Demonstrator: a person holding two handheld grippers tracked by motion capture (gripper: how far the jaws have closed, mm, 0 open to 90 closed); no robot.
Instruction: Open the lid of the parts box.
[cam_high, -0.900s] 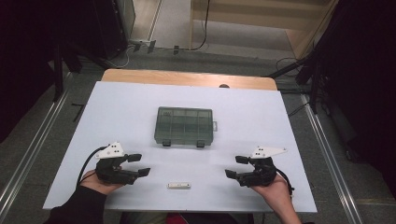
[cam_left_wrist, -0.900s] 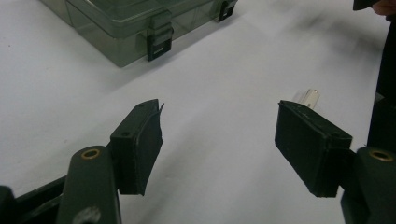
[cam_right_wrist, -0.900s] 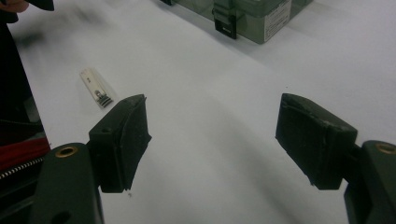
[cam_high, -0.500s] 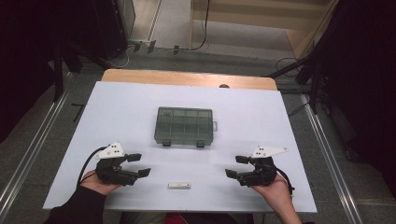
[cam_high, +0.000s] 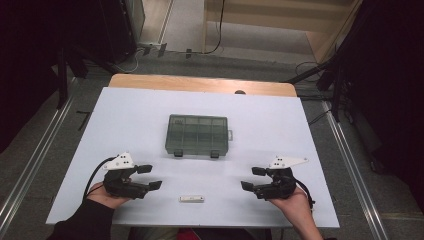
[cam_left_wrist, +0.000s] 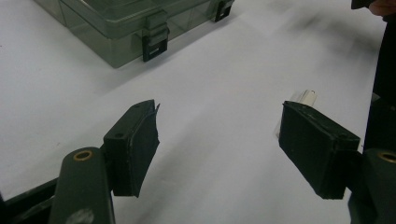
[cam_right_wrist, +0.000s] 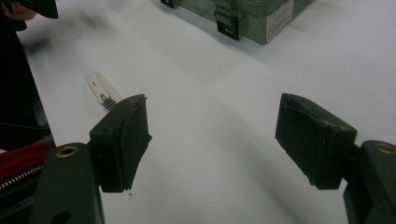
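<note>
Both grippers stood with jaws wide apart and nothing between them. The left gripper (cam_high: 149, 177) and right gripper (cam_high: 253, 178) rested near the table's front edge, well apart, pointing toward each other. The small white stick (cam_high: 192, 199) lay between them, touching neither. The closed grey box (cam_high: 196, 135) sat beyond it at mid-table. Bare white table (cam_high: 130, 115) surrounded the box; grey floor and cables bordered it.

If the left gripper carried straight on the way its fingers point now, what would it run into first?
Probably nothing on the table: the left gripper points right across bare table, passing between the box and the small white stick. The right gripper faces it farther along, though depth is unclear.
</note>
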